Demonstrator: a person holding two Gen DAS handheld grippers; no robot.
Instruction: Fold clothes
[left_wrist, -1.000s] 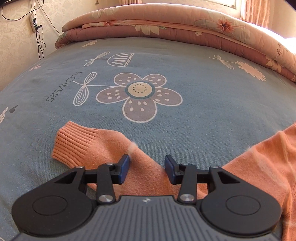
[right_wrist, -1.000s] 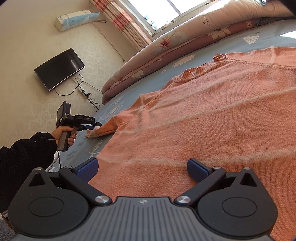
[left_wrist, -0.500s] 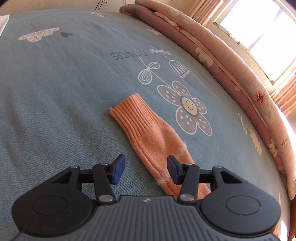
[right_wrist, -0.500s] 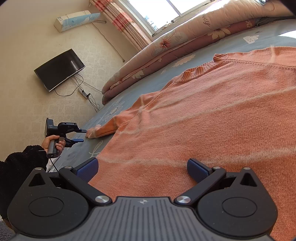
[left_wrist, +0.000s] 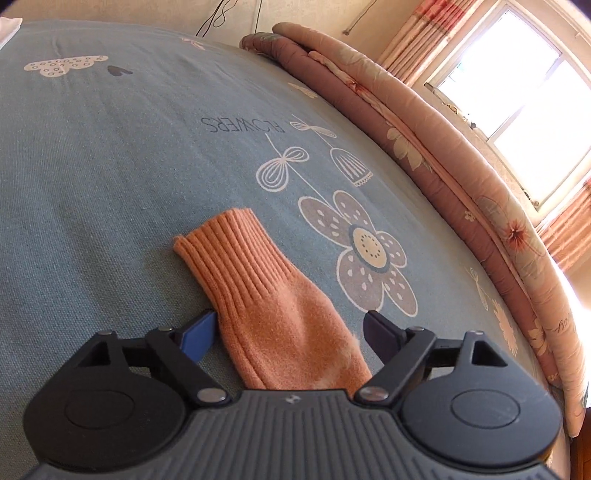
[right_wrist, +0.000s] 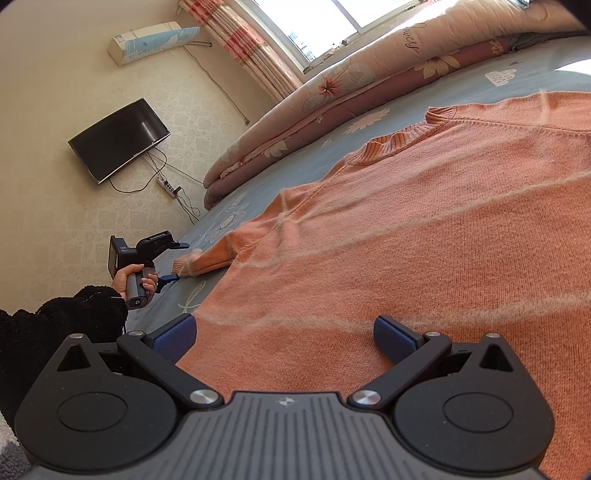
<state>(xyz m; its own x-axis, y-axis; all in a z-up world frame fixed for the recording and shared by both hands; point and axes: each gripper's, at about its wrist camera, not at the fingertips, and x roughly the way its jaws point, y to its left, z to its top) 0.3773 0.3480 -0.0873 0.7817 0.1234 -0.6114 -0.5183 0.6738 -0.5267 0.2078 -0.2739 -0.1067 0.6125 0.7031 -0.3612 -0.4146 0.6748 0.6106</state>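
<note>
My sweater (right_wrist: 424, 236) is a soft orange knit with thin pale fuzzy stripes running across it, a ribbed collar (right_wrist: 402, 138) and ribbed cuffs. It lies spread flat on the blue flowered bedsheet (left_wrist: 110, 155), with the collar towards the rolled quilt (right_wrist: 332, 96) under the window. One sleeve (left_wrist: 273, 306) stretches out sideways from the body, its long axis running away from me in the left view, angled up and to the left, and its ribbed cuff (left_wrist: 225, 243) is the far end, just beside the big printed flower (left_wrist: 369, 254). My left gripper (left_wrist: 290, 332) is tipped down over that sleeve; its jaws are opening, the sleeve lies between them and neither pad presses it. My right gripper (right_wrist: 284, 334) sits low over the sweater's body near its lower edge, jaws spread wide, with the knit between them but nothing gripped.
</note>
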